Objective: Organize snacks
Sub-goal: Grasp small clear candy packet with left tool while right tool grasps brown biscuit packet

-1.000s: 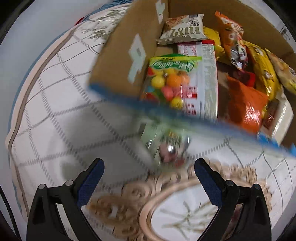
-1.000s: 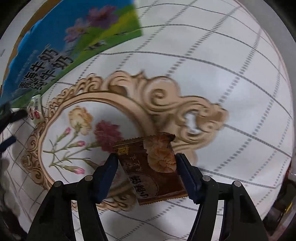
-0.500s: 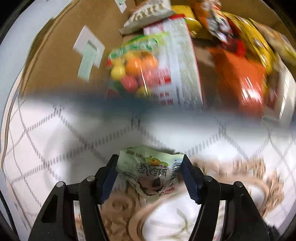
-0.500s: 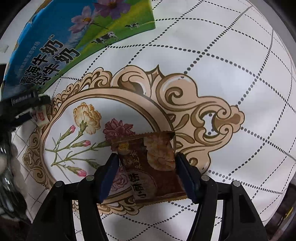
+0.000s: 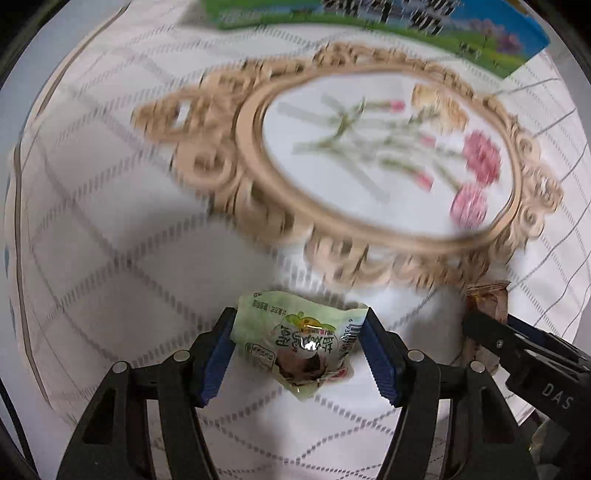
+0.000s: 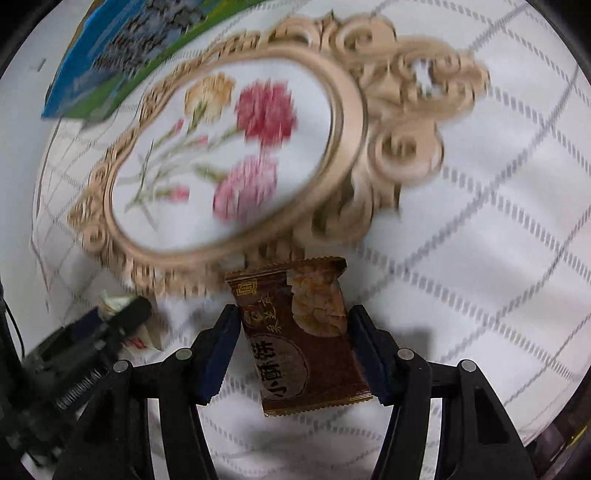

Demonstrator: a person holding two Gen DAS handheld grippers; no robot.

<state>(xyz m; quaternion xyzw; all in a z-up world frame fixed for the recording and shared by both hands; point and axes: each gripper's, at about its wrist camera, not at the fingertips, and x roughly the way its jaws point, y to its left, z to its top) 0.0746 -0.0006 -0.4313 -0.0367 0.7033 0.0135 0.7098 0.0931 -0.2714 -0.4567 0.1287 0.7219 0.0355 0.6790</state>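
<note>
My left gripper (image 5: 299,350) is shut on a small green snack packet (image 5: 299,341) and holds it above the white tablecloth. My right gripper (image 6: 295,345) is shut on a brown biscuit packet (image 6: 301,339), also above the cloth. In the left wrist view the right gripper and its brown packet (image 5: 487,306) show at the lower right. In the right wrist view the left gripper (image 6: 85,339) with a bit of the green packet (image 6: 114,306) shows at the lower left. The two grippers are side by side, near the table's front edge.
The snack carton's printed blue-green side (image 5: 369,22) stands at the far edge of the table; it also shows in the right wrist view (image 6: 122,48). The tablecloth has a tan ornate oval frame with flowers (image 5: 369,166) in the middle.
My left gripper closed on the green packet near the carton and pulled back from it toward the table's front. My right gripper also drew back with the brown packet still held.
</note>
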